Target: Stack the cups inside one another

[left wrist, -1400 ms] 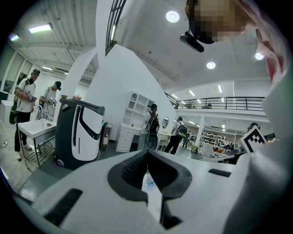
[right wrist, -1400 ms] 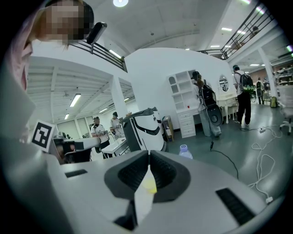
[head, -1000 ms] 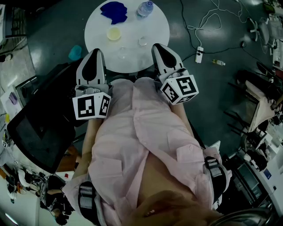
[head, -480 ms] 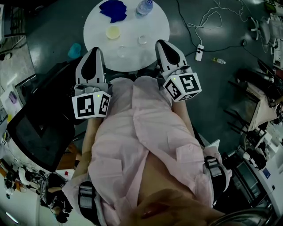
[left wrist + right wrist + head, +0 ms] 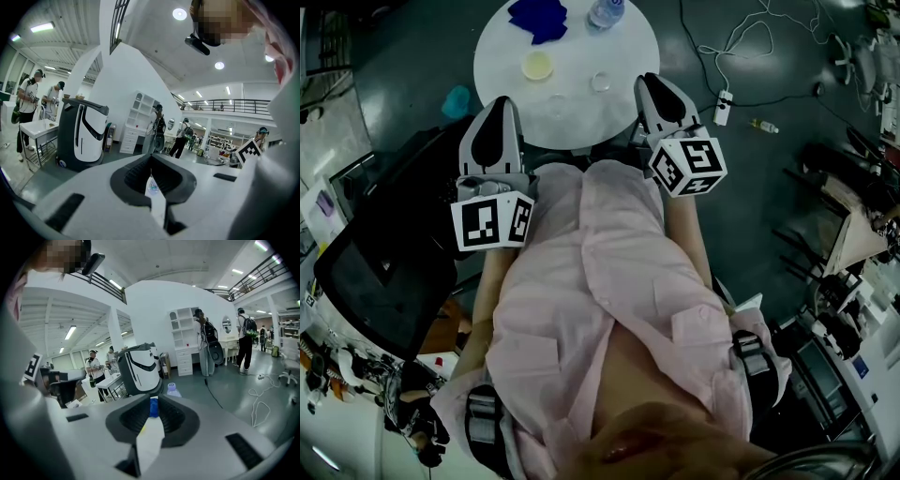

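While left gripper (image 5: 495,105) and right gripper (image 5: 651,82) hover closed and empty, cups (image 5: 537,65) sit unstacked on the table (image 5: 581,127).

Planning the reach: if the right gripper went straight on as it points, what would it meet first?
Probably the table top; the blue cloth lies further along that line. Depth is unclear.
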The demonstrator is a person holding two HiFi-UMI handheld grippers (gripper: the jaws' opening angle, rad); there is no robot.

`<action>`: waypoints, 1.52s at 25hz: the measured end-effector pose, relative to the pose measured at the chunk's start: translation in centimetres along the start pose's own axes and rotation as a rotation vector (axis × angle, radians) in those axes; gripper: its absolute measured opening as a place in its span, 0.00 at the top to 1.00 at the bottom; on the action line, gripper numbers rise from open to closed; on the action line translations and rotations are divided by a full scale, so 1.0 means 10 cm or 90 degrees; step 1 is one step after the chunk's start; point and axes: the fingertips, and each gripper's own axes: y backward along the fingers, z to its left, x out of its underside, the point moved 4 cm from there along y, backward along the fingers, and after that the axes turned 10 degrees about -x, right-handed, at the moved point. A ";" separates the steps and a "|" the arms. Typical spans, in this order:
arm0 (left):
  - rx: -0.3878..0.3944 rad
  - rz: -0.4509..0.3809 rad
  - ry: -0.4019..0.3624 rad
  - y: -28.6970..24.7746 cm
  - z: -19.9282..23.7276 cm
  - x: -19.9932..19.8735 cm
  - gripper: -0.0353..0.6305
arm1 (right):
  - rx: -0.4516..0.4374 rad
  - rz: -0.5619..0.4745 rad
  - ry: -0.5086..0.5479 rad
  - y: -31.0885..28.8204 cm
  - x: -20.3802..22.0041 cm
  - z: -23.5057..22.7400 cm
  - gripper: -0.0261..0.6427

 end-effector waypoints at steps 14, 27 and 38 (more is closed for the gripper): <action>0.015 0.014 -0.004 -0.06 -0.17 0.05 0.92 | 0.012 0.114 -0.049 -0.33 0.46 -0.41 0.83; 0.014 0.028 -0.002 -0.17 -0.19 0.09 0.92 | 0.016 0.206 -0.051 -0.68 0.91 -0.61 0.82; 0.006 0.038 0.000 -0.22 -0.16 0.08 0.92 | 0.008 0.277 -0.059 -0.89 1.23 -0.70 0.78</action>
